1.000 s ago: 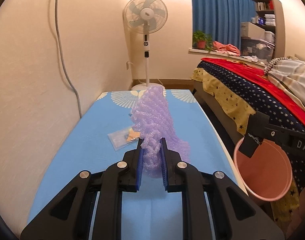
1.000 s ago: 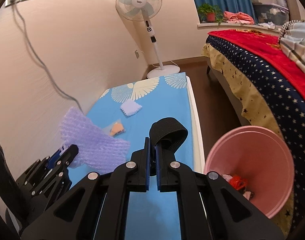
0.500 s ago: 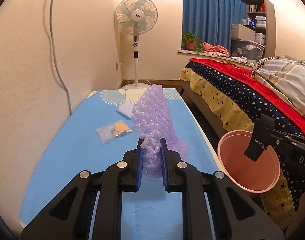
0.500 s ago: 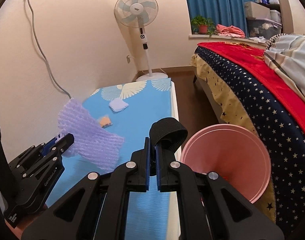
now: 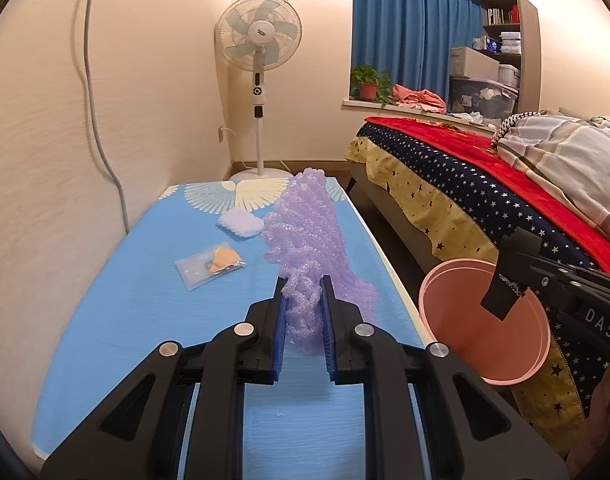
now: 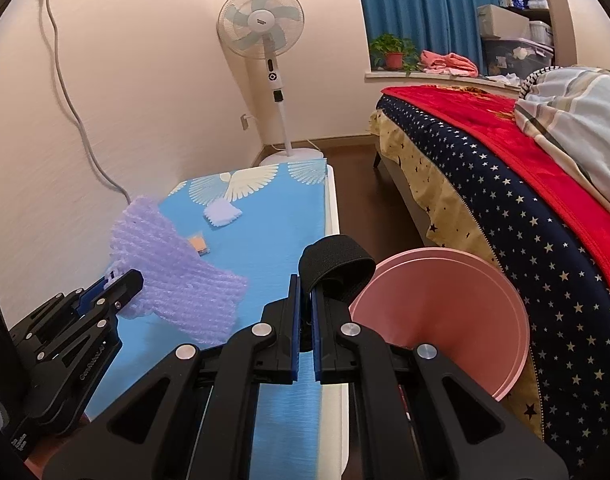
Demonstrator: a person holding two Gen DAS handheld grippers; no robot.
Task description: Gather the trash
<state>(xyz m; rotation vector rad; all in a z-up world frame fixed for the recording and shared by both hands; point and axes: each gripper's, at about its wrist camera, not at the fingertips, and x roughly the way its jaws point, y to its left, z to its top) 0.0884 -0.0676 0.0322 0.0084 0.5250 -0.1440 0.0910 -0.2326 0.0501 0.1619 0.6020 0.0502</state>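
My left gripper (image 5: 303,292) is shut on a purple foam net (image 5: 309,236) and holds it above the blue table (image 5: 137,304); it also shows in the right wrist view (image 6: 173,272). My right gripper (image 6: 305,284) is shut on a black strap (image 6: 337,264) and holds it over the rim of the pink bin (image 6: 445,300), which stands on the floor between table and bed. The bin shows in the left wrist view (image 5: 473,344) too. A clear bag with an orange piece (image 5: 209,266) and a white foam pad (image 5: 241,222) lie on the table.
A wall runs along the table's left side with a grey cable (image 5: 97,120). A standing fan (image 5: 261,80) is beyond the table's far end. A bed with a starred cover (image 5: 485,200) stands to the right, with a narrow floor gap.
Both grippers have risen and drawn back from the table, each keeping its hold. The pink bin now sits lower and closer under the right gripper.
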